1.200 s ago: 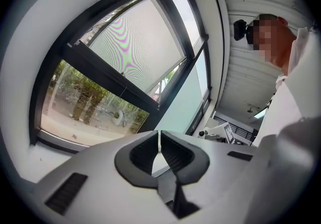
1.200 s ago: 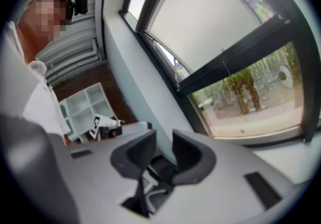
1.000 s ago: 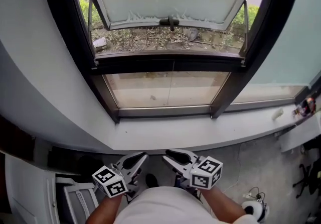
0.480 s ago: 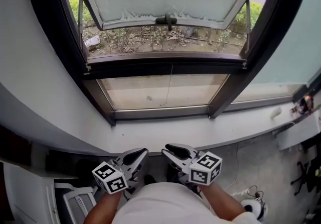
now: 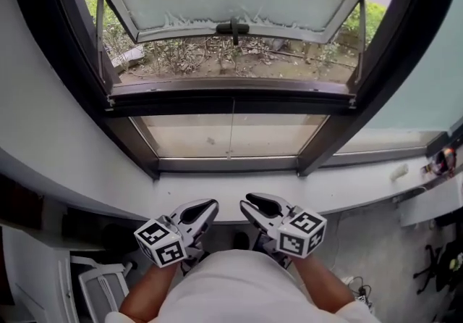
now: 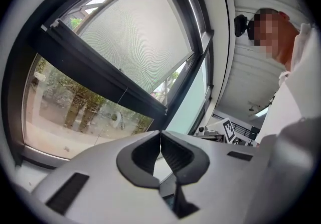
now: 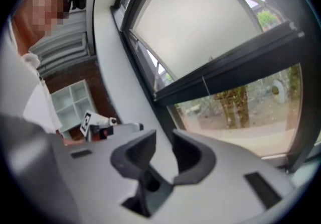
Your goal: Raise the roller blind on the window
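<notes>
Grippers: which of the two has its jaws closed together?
The left gripper: its jaws meet at the tips with nothing between them. The right gripper differs: its jaws stand apart, and the gap between them is empty.

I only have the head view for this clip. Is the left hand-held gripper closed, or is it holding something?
Observer: Its own view shows the left hand-held gripper with jaws together, nothing between them.
Operator: And the right one?
Observer: The right hand-held gripper has its jaws apart and empty.
Operator: Is that pale panel the blind?
Observer: The left gripper view shows woven mesh there: the roller blind, over the upper pane.
</notes>
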The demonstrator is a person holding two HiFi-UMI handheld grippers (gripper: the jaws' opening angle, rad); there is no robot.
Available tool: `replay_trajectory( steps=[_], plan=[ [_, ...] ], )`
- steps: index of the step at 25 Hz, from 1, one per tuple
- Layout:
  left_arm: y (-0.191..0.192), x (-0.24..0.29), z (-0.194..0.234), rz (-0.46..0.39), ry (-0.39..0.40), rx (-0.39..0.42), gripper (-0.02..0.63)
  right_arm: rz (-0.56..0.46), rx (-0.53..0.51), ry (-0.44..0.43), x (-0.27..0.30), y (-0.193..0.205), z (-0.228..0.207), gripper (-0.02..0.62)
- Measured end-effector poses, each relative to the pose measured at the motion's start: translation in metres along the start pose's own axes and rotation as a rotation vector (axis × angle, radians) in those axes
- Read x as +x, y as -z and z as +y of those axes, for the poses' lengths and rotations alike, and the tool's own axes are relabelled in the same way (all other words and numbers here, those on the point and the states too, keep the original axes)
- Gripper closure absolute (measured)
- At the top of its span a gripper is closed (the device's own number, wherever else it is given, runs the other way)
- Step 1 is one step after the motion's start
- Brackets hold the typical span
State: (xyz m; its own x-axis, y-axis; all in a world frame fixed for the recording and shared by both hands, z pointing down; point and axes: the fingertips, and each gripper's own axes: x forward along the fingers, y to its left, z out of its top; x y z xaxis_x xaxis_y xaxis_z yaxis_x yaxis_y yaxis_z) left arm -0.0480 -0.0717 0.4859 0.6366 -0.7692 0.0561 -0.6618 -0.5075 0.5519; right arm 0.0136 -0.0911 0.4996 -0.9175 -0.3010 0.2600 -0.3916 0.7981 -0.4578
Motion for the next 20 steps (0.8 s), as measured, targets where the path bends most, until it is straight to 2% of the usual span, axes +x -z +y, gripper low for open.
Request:
replay_trajectory(
  steps=[9, 20],
  plan=[
    [-0.003, 0.038, 0.007, 0.013, -0.046, 0.044, 0.584, 0.030, -0.007, -0.011, -0.010, -0.008, -0.046, 0.500],
    [-0.034, 0.016, 0.046, 0.010, -0.048, 0.063, 0.583, 0.018, -0.008, 0.043, 0.027, -0.021, -0.045, 0.500]
  ],
)
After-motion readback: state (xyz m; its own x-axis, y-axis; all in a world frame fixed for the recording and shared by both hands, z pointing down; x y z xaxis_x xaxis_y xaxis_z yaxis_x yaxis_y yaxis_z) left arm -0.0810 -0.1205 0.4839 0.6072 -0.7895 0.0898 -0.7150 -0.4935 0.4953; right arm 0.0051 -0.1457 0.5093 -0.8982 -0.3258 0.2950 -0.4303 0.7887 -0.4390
